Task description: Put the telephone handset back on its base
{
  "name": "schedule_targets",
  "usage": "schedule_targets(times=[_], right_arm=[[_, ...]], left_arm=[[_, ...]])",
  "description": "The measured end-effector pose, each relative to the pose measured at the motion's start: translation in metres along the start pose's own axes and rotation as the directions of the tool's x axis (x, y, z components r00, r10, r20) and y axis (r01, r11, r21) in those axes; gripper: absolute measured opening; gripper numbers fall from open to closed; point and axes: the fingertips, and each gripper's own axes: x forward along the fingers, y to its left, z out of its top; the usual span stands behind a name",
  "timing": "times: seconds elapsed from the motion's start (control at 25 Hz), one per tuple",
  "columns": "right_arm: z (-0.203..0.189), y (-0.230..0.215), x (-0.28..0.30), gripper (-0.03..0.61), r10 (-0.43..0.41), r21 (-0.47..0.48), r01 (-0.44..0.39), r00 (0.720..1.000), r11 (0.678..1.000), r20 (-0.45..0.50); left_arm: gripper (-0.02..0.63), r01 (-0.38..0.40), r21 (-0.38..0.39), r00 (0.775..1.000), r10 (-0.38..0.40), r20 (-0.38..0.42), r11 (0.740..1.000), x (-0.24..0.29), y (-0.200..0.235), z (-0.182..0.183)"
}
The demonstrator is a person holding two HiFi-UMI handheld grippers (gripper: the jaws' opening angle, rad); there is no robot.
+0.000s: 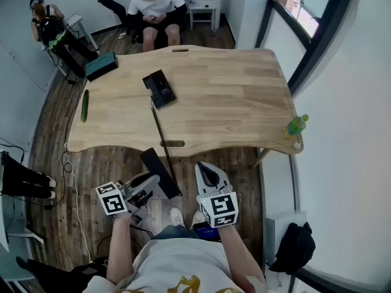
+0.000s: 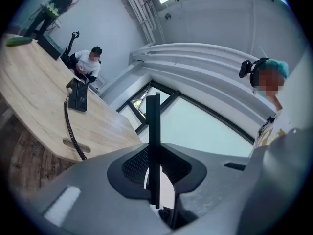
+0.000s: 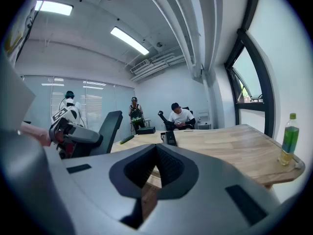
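The black telephone base (image 1: 160, 89) lies on the wooden table (image 1: 232, 102), left of its middle. A coiled cord (image 1: 161, 136) runs from it over the near table edge down to the black handset (image 1: 160, 171). That handset hangs below the table's front edge, above the floor, with my left gripper (image 1: 148, 185) shut on it. In the left gripper view the handset (image 2: 153, 131) stands edge-on between the pads, and the base (image 2: 78, 96) lies far off on the table. My right gripper (image 1: 205, 170) is beside it on the right, shut and empty (image 3: 156, 148).
A green cucumber (image 1: 85, 105) and a teal box (image 1: 101, 65) lie at the table's left end. A green bottle (image 1: 296, 126) stands at its right near corner. A person (image 1: 156, 8) sits beyond the far edge; another (image 1: 52, 29) stands at far left. A black bag (image 1: 296, 246) lies on the floor.
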Motion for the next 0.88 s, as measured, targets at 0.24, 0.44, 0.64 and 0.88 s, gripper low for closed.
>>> schedule_targets(times=[0.24, 0.44, 0.64, 0.88], right_arm=[[0.005, -0.004, -0.005, 0.005, -0.002, -0.01, 0.002, 1.0, 1.0, 0.009], [0.009, -0.007, -0.008, 0.005, 0.001, -0.013, -0.001, 1.0, 1.0, 0.022], [0.009, -0.016, -0.01, 0.005, -0.009, 0.015, 0.009, 1.0, 1.0, 0.015], [0.011, -0.03, -0.01, 0.005, -0.018, 0.013, 0.018, 1.0, 1.0, 0.01]], left_arm=[[0.069, -0.003, 0.005, 1.0, 0.003, 0.005, 1.0, 0.001, -0.004, 0.0], [0.069, 0.0, 0.005, 1.0, -0.001, 0.016, 1.0, 0.005, -0.008, 0.003], [0.069, 0.001, 0.002, 1.0, -0.001, 0.01, 1.0, 0.011, -0.008, 0.002], [0.069, -0.004, -0.012, 1.0, 0.005, 0.018, 1.0, 0.018, -0.002, 0.007]])
